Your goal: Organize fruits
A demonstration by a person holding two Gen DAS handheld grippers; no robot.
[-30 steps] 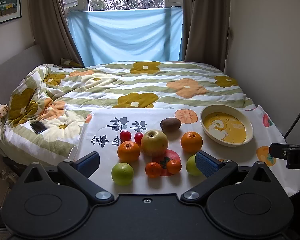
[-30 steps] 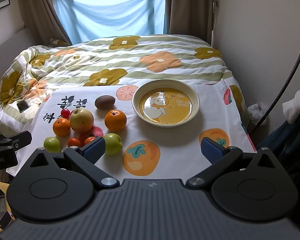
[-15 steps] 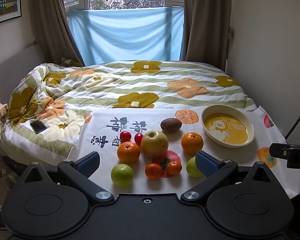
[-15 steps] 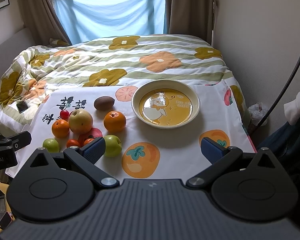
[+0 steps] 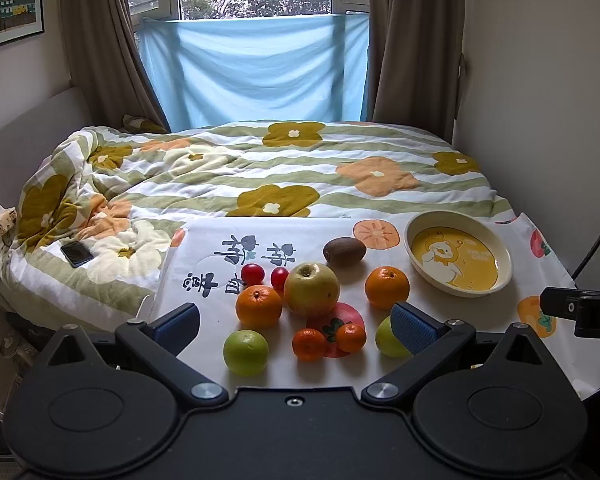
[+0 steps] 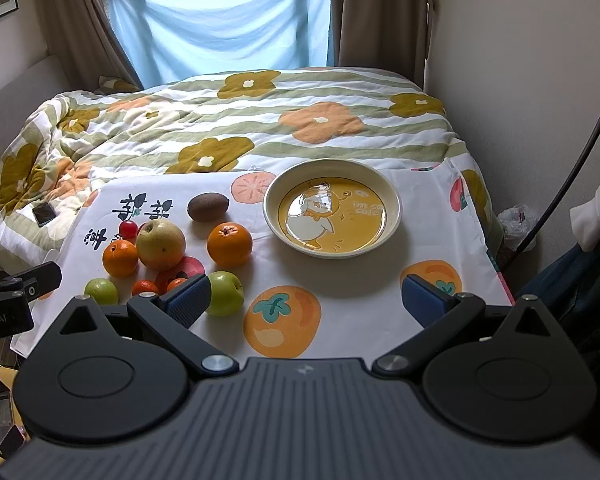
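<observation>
Several fruits lie on a printed white cloth (image 5: 204, 264): a large yellow apple (image 5: 311, 289), two oranges (image 5: 259, 306) (image 5: 387, 287), a kiwi (image 5: 344, 251), two cherry tomatoes (image 5: 253, 273), two small mandarins (image 5: 309, 344), and two green apples (image 5: 245, 352) (image 6: 224, 293). A cream plate with a yellow duck picture (image 6: 332, 208) sits empty to their right. My left gripper (image 5: 296, 322) is open above the near fruits, holding nothing. My right gripper (image 6: 306, 300) is open over the cloth in front of the plate, its left finger (image 6: 188, 300) beside a green apple.
The cloth lies on a bed with a flowered, striped quilt (image 5: 260, 168). A phone (image 5: 76, 253) rests on the quilt at left. A wall runs along the right side. A person's white sleeve (image 6: 596, 216) and a black cable (image 6: 572, 176) are at far right.
Both grippers have eased slightly forward and the left view has tilted up a little. The fruits and plate have not moved, and both grippers stay open.
</observation>
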